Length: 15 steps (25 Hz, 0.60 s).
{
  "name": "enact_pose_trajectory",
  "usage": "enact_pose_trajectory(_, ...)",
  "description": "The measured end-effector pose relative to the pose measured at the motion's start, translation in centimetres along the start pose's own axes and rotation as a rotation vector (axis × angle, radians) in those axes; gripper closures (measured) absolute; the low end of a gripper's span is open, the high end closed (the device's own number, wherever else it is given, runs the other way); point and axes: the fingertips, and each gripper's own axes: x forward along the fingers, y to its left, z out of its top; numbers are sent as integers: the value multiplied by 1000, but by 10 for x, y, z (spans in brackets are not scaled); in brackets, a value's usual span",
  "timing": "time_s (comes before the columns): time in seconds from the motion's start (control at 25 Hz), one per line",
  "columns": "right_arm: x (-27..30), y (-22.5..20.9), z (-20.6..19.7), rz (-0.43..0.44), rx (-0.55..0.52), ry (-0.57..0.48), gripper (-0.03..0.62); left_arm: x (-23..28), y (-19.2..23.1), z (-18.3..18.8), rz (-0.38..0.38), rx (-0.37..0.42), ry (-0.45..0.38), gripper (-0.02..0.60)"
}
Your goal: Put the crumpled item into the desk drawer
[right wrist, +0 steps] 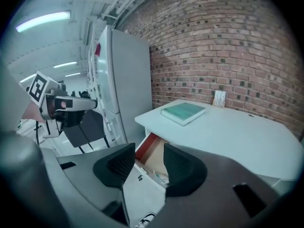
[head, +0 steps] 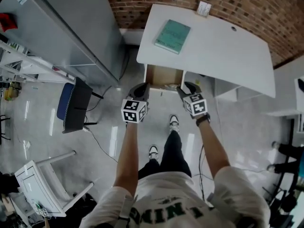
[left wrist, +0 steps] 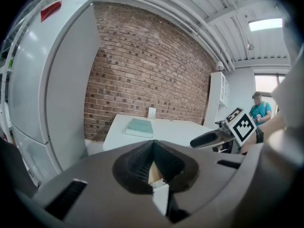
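A person is standing over a white desk whose drawer is hanging open. A pale crumpled item seems to be lying inside near the front, so the best move now is probably pushing the drawer front squarely and gently, keeping claws out of the gap. Both arms are reaching forward and down, the left gripper hovering by the drawer's left corner with jaws together on nothing visible, and the right gripper by the right corner with jaws apart and empty.

The book lies on the tabletop, toward its rear left corner, with the brick wall behind. The drawer stands open under the tabletop's front left edge. A tall cabinet stands to the left, a chair before it
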Motion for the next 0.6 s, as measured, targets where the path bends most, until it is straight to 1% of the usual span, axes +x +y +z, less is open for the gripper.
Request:
enact_pose_trajectory(0.12,-30,8,22,-34,24,-64,436,-22,-8,13,7,17,-2,588)
enact_pose_trajectory(0.32,-77,21,52,-93,113,-163,487,-56,-17,34,29,16,-24,588)
enact_pose_trajectory(0.4,-95,29,57,-110,146,-199,502,-67,-24,43,21,20,-31,588)
enact_pose_trajectory(0.6,-137,51,71,-169,167,-262,533,-99,-41,69,26,55,-73,588)
